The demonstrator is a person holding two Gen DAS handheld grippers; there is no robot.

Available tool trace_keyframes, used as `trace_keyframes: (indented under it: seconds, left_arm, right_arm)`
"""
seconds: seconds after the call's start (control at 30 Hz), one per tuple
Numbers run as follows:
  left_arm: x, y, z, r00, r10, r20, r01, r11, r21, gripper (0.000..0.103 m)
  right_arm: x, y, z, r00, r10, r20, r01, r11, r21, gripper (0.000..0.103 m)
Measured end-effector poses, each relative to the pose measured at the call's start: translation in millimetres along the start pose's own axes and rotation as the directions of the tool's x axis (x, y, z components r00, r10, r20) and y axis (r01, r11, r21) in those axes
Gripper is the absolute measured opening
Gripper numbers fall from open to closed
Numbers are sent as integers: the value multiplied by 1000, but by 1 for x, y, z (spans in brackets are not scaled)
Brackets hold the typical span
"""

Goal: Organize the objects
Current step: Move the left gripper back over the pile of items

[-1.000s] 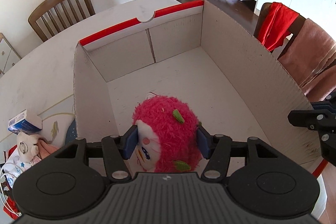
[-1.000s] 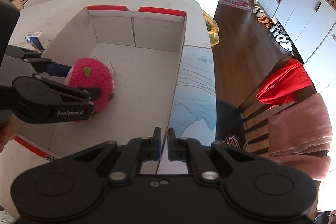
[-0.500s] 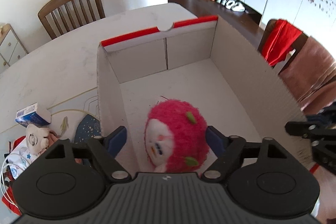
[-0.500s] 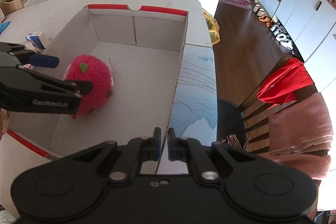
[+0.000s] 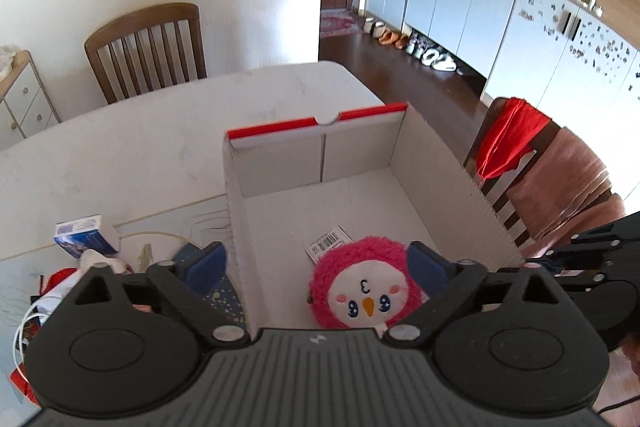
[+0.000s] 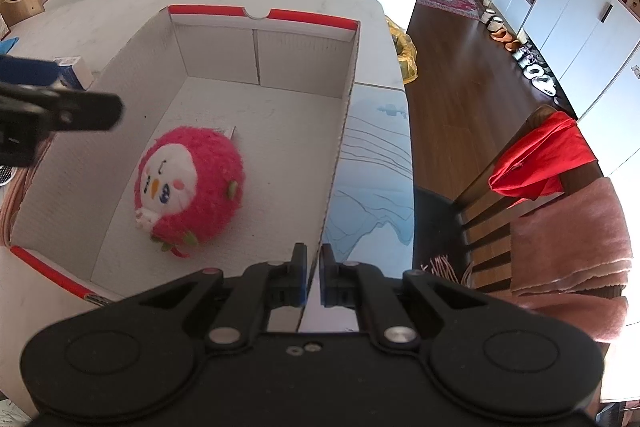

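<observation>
A fluffy pink plush point(image 5: 368, 291) with a white face lies face up on the floor of the open white cardboard box point(image 5: 440, 167), near its left wall, a paper tag beside it. My left gripper point(image 5: 316, 263) hovers above the plush, its jaws still opening wide; neither blue pad touches the plush. In the right wrist view the plush point(image 6: 192, 183) rests free in the box point(image 6: 216, 43), and one left finger point(image 6: 60, 111) hangs over the box's left side. My right gripper point(image 6: 314, 279) is shut on the rim of the box's right wall.
Left of the box lie a small blue and white carton point(image 5: 86, 237) and a heap of small toys and a white cable point(image 5: 60, 291). A blue patterned mat point(image 6: 372, 195) covers the table's right edge. A chair draped with red cloth point(image 5: 516, 143) and a pink towel stands close by.
The left gripper let go of the plush, spread its jaws wide and rose back from it. The plush stayed in the box and now lies face up. The right gripper has not moved.
</observation>
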State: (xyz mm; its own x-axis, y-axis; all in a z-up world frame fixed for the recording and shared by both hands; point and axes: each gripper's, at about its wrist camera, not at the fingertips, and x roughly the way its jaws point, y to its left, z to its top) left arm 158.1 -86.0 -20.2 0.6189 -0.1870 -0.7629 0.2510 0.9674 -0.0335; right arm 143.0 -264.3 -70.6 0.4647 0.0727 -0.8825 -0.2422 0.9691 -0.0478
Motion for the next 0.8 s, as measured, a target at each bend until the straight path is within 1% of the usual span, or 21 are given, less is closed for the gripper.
trace_keyframes:
  seconds: [0.13,0.3,0.4,0.5,0.7,0.8]
  left_arm:
    - [-14,13,-1,1000,11,15,-11,1000,-19,100]
    - [-29,34,-5,997,57,48,-54,997,-52,101]
    - [-38,51,-11,996,58,72,-52,996,-78,102]
    - [-42,65,-17,992,109,65,-104,992,-78,103]
    - [-45,100,-35,991,131,33,-125,982,-141,103]
    - [-43,117,-46,992,127,3,-124,973,-196,103]
  right_arm:
    - [0,0,0,1000,0,-1,0,1000,1,5]
    - [0,0,-1,1000,-1,-1,1,1000,0,5]
    - [0,0,-1,1000,2,-2,-2,1000,4,5]
    - [0,0,-1,1000,2,-2,-2,1000,4,5]
    - [0,0,-1,1000,1,-4,-1,1000,6,5]
    - [-1,0,-1,1000,-2,-5,2,1000,6,5]
